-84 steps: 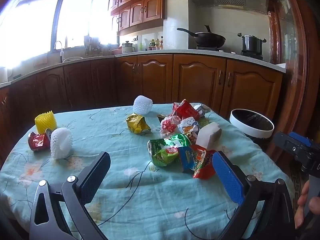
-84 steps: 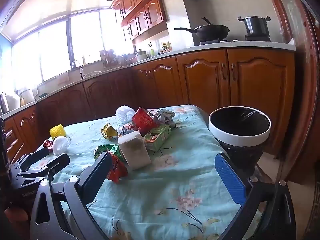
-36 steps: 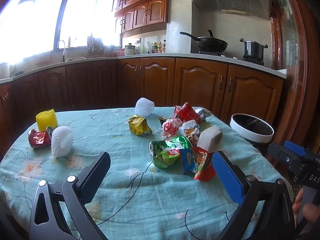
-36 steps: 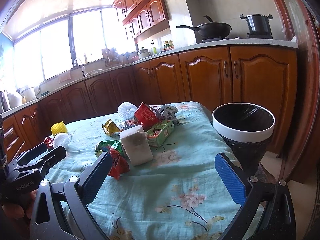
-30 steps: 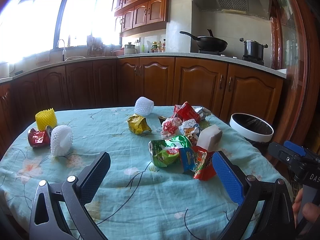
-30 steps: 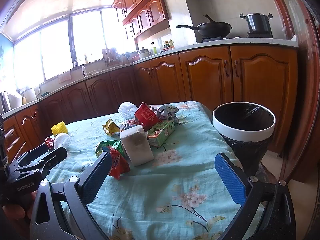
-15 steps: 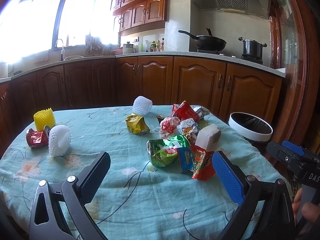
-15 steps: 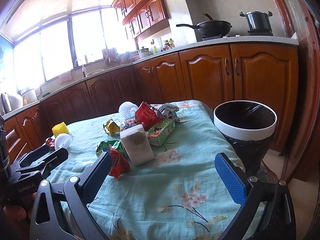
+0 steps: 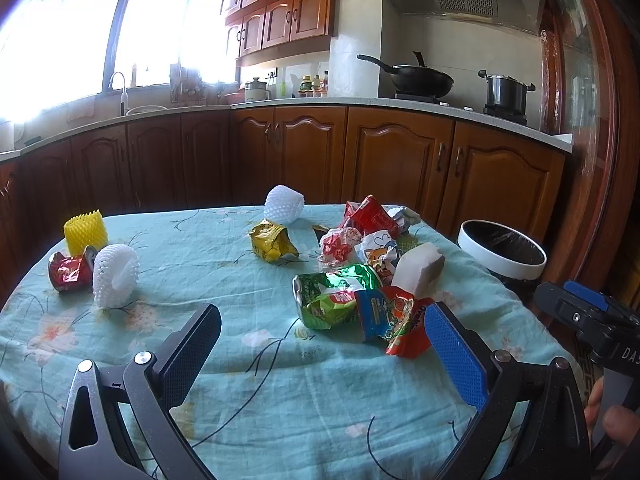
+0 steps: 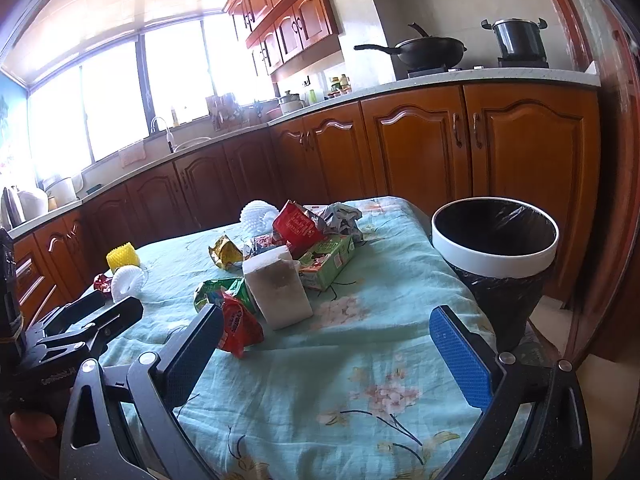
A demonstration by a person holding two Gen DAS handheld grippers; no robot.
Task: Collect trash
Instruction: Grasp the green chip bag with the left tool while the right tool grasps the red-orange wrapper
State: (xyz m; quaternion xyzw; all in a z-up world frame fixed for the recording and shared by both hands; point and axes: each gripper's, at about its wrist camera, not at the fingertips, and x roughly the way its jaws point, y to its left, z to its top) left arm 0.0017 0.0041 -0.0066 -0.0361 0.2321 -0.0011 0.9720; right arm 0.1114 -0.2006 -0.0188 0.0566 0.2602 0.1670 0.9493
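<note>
Barely any shift since earlier: both grippers, left (image 9: 320, 344) and right (image 10: 326, 348), still hover with jaws apart and empty; wrappers (image 9: 340, 296) untouched mid-table, bin (image 10: 494, 236) past the right edge.

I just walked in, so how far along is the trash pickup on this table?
Nothing looks done: the black-lined white-rimmed bin shows no trash. Nothing is in hand; the left claw and right claw are open and empty. Left: the wrapper pile around the white foam block, plus the yellow foam net.

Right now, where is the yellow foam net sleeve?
In the left wrist view, the yellow foam net sleeve stands at the table's far left, just behind the crushed red can.
</note>
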